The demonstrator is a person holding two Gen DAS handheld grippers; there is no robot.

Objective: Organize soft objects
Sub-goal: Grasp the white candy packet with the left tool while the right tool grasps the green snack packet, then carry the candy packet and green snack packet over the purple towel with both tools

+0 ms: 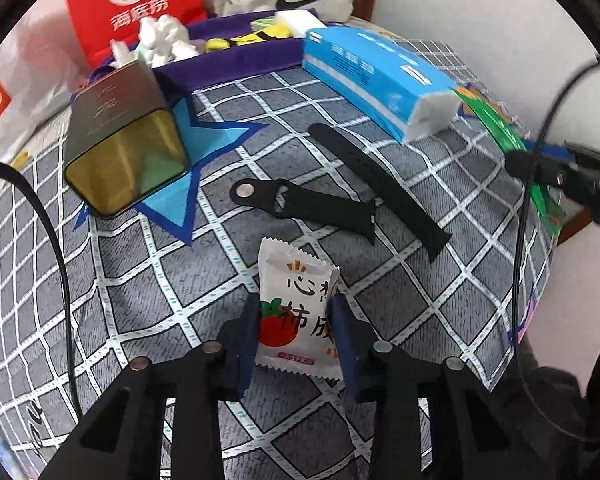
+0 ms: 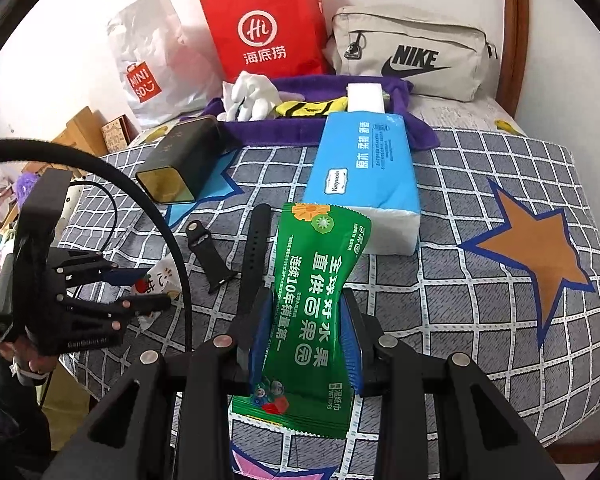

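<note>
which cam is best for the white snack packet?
Left wrist: the white snack packet sits centre frame between the left gripper pads, its print and persimmon picture legible. In the right wrist view the packet shows only as a small sliver, mostly hidden behind that gripper and a cable.

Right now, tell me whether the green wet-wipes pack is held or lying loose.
Held. The green wet-wipes pack is pinched at its waist between the right gripper's jaws.

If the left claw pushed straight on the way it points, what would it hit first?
Likely the black watch strap just beyond the snack packet gripped in the left claw, though depth is hard to judge.
</note>
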